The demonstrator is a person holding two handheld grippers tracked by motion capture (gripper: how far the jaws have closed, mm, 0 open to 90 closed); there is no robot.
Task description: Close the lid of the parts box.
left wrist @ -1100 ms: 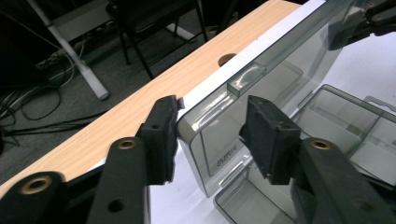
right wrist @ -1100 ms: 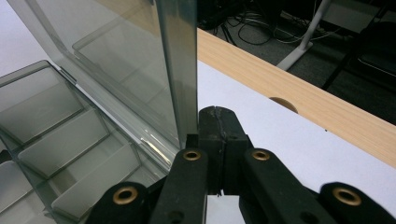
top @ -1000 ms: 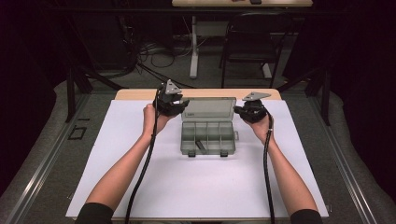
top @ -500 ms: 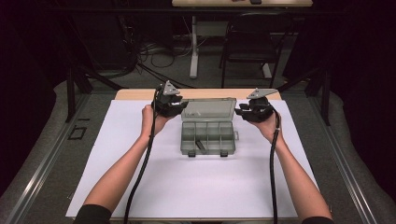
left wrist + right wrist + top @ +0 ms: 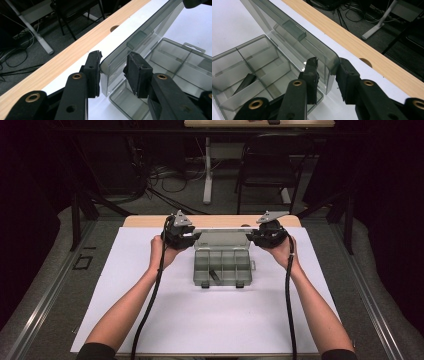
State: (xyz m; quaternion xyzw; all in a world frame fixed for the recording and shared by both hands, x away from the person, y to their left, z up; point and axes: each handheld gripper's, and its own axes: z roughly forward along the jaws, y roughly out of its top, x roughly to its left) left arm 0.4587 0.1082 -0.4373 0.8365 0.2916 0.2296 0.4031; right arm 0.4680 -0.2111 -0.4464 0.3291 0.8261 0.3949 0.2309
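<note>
I hold a gripper in each hand at the far edge of the white sheet (image 5: 150, 310) that covers the tabletop, with the grey compartment box (image 5: 222, 267) between my hands, nearer the far edge than the near one and about midway between left and right. Its clear lid (image 5: 222, 239) stands raised at the far side of the box, tilted back toward the bare wooden strip (image 5: 145, 221) along the table's far edge.

My left gripper (image 5: 112, 68) sits at the lid's left corner. Its jaws are partly apart with the corner of the lid (image 5: 140, 42) between them; one pad touches the lid's edge, the other stands just off it, so I am not clamping it.

My right gripper (image 5: 327, 75) sits at the lid's right corner. Its jaws have just been closing a little, and the rounded corner of the lid (image 5: 294, 35) lies between them; I cannot tell for sure whether the pads press on it.

In the box's near-left compartment lies a small dark piece (image 5: 244, 83), leaning against a divider.
</note>
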